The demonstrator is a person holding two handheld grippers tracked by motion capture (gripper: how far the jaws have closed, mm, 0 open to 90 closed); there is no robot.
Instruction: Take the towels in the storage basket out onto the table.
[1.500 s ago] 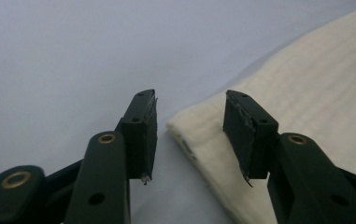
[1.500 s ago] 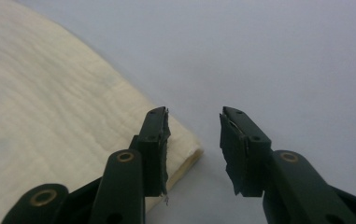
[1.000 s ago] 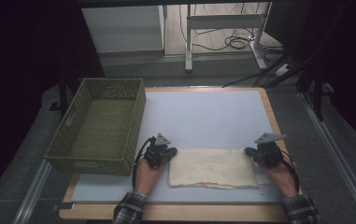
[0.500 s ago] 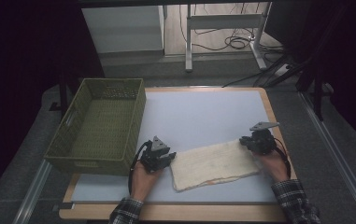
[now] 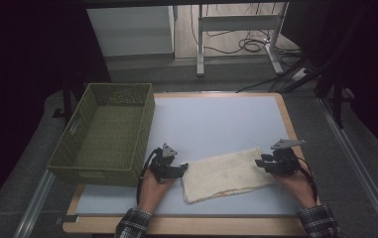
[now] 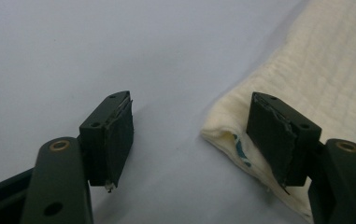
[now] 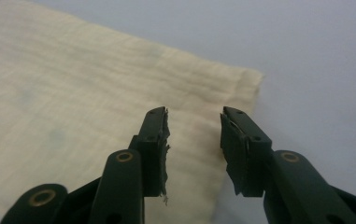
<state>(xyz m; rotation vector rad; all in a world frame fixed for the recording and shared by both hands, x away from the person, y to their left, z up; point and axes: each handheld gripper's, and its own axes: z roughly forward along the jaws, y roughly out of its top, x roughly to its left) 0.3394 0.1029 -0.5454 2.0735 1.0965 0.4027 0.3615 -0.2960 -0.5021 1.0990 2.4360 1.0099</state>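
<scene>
Cloth (image 5: 228,173) lies flat near the front edge of the table (image 5: 216,119), folded and cream-coloured, slanting from 7 o'clock to 2 o'clock. Left gripper (image 5: 181,168) sits at its 9 o'clock end, right gripper (image 5: 261,162) at its 3 o'clock end; the jaws of both have just been opening and stand apart, gripping nothing. A teal mark shows in the cloth's fold, too small to read. Beyond, at 10 o'clock, stands a green basket (image 5: 72,153), well apart from the cloth.

Cream cloth (image 5: 226,173) with perhaps teal print inside; olive-green woven basket (image 5: 104,134); pale blue-grey mat (image 5: 216,124).
</scene>
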